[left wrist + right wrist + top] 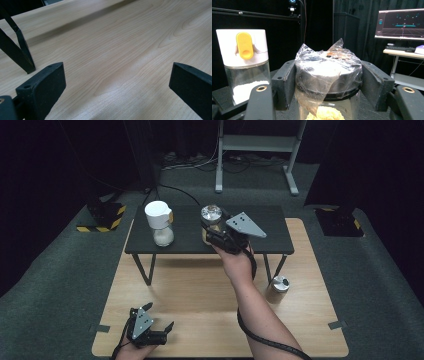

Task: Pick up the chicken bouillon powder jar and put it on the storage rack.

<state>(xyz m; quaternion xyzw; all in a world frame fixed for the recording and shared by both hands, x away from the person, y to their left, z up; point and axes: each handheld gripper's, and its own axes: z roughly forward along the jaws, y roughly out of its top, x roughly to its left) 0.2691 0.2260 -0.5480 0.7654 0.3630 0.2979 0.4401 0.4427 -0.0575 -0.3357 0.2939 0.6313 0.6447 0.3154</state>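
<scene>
Two black claw jaws grip crinkly plastic-wrapped, seemingly glass jar.

Centre frame in the high view: small black raised shelf on the light wooden table. On the shelf, white-capped glass jar of white powder at left, plastic-wrapped glass jar right of it. Lower right, small silver metal lid on the table.

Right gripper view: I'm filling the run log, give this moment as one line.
right gripper shut on wrapped jar | left gripper open
</scene>
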